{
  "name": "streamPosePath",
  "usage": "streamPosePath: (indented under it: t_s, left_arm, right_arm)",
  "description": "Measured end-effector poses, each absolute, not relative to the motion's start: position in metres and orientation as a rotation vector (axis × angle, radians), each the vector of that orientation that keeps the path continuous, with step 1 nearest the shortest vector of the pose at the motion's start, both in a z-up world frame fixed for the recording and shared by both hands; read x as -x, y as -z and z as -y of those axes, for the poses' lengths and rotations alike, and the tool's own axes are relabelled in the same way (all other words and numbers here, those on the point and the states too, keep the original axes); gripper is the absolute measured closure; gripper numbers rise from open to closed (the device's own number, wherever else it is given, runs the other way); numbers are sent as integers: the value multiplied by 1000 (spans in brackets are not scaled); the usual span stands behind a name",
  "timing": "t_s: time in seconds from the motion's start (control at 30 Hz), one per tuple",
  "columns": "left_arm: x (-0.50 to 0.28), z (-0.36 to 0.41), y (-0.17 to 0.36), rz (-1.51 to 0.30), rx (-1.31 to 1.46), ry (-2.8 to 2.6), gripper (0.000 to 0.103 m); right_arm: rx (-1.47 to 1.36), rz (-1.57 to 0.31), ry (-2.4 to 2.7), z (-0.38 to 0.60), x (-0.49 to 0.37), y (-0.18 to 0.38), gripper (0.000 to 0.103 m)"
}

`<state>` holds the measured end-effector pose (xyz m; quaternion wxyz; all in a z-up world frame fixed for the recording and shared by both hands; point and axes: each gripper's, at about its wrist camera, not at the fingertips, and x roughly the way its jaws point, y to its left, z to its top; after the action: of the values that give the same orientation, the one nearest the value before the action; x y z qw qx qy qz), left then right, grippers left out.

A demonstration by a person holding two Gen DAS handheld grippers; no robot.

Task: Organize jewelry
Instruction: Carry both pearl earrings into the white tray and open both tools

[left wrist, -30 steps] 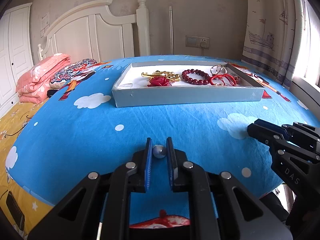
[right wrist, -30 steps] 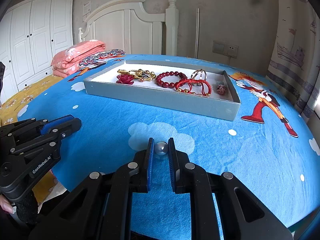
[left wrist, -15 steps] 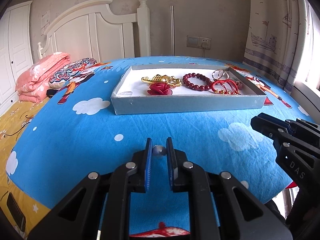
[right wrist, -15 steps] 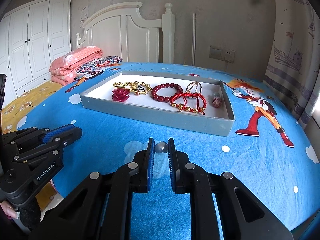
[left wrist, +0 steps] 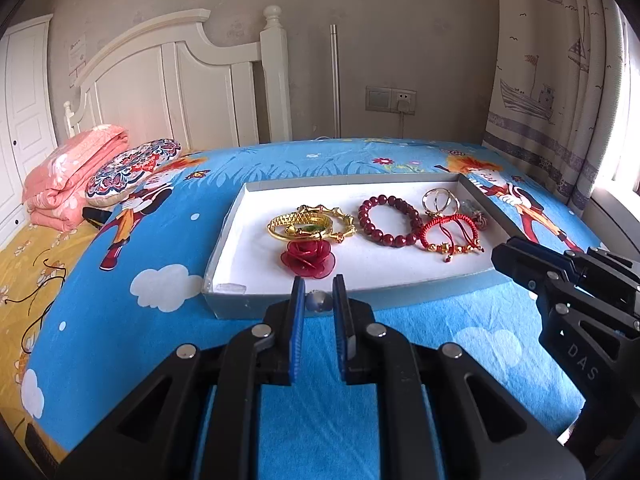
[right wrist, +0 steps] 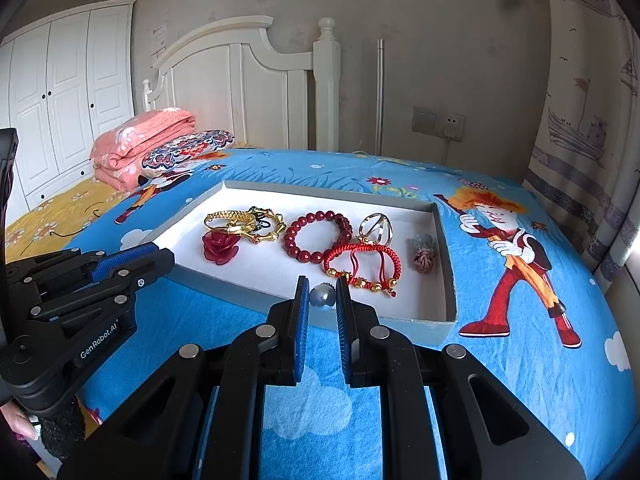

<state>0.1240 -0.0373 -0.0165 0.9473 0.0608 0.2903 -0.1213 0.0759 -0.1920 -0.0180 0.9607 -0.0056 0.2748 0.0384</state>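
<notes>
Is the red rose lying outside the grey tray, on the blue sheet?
No, the rose lies inside the tray, just below the gold bangles.

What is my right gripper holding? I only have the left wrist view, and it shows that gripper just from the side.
Observer: The right gripper is shut on a small grey-blue bead.
Operator: Where is it against the tray?
Observer: In the right wrist view the bead lines up with the tray's near wall, close to the red cord bracelet.
Operator: Any of the person showing?
Observer: A fingertip at the lower left corner, below the left gripper.
</notes>
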Motion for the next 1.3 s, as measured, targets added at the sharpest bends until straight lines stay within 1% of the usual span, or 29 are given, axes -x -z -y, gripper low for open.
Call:
streamPosePath:
  t_s: [0.47,0.8,1.3]
  left_arm:
    - [-205,53,0,-663,-111,238,89]
    - [-253,60,6,-687,-121,181,89]
    - [-268,55,15,-715,-104,151,88]
  right_arm:
    - [-4,-611,-66,201,-141,11,89]
    - [-32,-644,-21,211,-179,12,89]
    - [-4,-673,-4,204,-196,20,88]
